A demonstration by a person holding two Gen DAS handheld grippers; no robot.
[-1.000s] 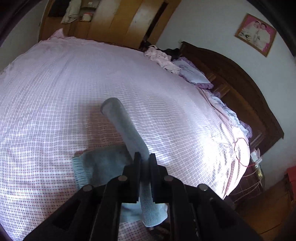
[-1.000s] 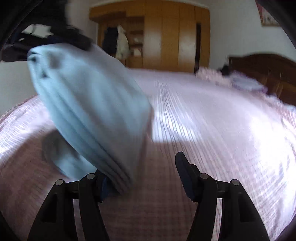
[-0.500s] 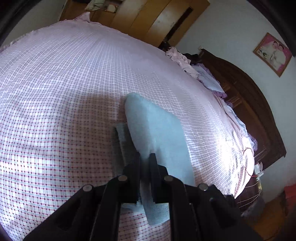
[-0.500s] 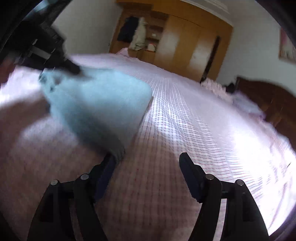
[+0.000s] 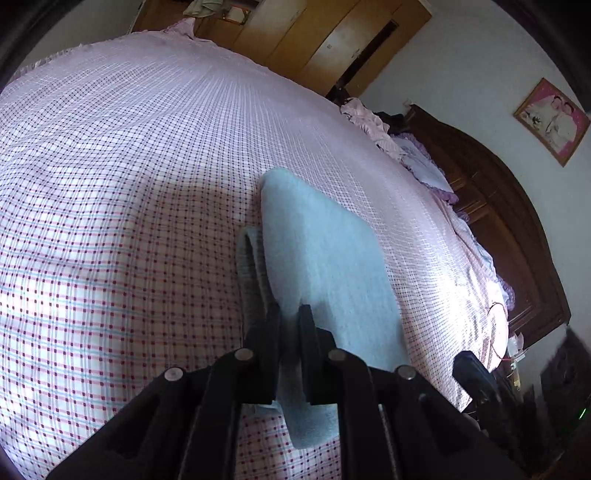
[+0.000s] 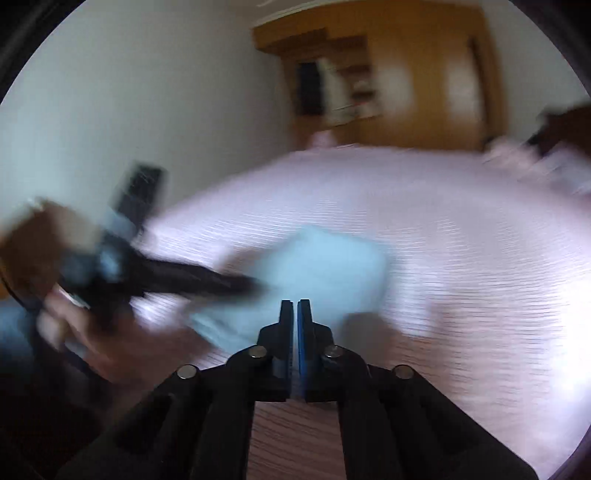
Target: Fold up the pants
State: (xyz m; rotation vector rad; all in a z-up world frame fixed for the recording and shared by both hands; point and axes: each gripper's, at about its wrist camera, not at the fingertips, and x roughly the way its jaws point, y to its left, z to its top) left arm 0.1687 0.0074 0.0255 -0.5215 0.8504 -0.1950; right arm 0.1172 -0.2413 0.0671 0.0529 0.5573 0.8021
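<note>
The light blue pants (image 5: 325, 266) lie folded in layers on the pink checked bed sheet (image 5: 129, 184). My left gripper (image 5: 289, 314) is shut on the near edge of the top layer, low over the bed. In the blurred right wrist view the pants (image 6: 325, 266) lie ahead of my right gripper (image 6: 294, 306), whose jaws are closed together with nothing between them. The left gripper (image 6: 255, 286) shows there too, reaching in from the left onto the pants.
A pile of pink and lilac clothes (image 5: 399, 147) lies by the dark wooden headboard (image 5: 498, 206) at the far right. A wooden wardrobe (image 5: 295, 33) stands behind the bed. The bed's near right edge (image 5: 480, 350) drops to cluttered floor.
My left gripper has laid the raised pants layer down flat over the lower layer. My right gripper has let go, drawn back from the pants and closed.
</note>
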